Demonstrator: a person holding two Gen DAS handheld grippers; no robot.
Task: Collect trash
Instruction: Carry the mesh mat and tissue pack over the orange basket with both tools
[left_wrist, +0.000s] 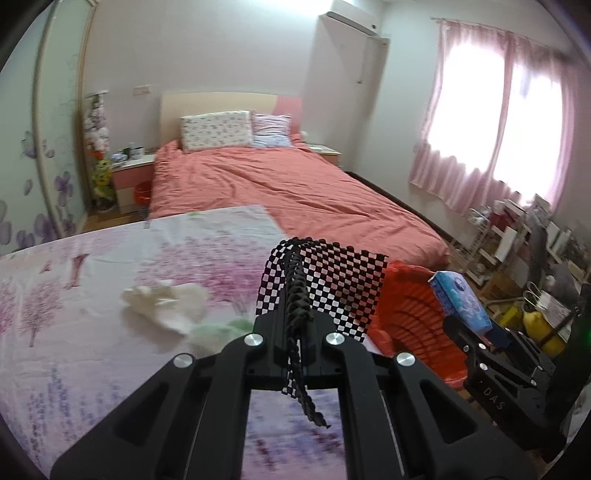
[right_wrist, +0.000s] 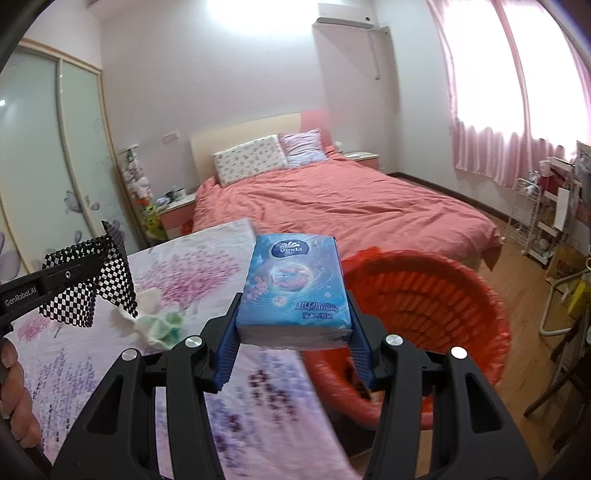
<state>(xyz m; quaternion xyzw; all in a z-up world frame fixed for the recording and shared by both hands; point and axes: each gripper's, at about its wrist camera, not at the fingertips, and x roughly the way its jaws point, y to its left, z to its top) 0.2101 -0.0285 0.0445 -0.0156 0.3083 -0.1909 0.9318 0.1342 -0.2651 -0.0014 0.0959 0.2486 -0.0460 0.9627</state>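
My left gripper (left_wrist: 293, 266) is shut on a black-and-white checkered mesh sheet (left_wrist: 332, 280), which hangs folded over its fingers above the table. From the right wrist view it shows at the left, the left gripper (right_wrist: 107, 258) with the mesh sheet (right_wrist: 114, 280) draped down. My right gripper (right_wrist: 295, 306) is shut on a blue tissue pack (right_wrist: 295, 273), held by its two sides beside the rim of a red basket (right_wrist: 424, 306). In the left wrist view the tissue pack (left_wrist: 461, 299) sits over the red basket (left_wrist: 410, 314). A crumpled white tissue (left_wrist: 166, 302) and a green-white wad (right_wrist: 162, 325) lie on the table.
The table's floral cloth (left_wrist: 85, 362) fills the near left. Behind it stands a bed with a salmon cover (left_wrist: 280, 184), a bedside cabinet (left_wrist: 129, 177) on its left. A white wire rack (right_wrist: 528, 218) and clutter line the right wall under pink curtains.
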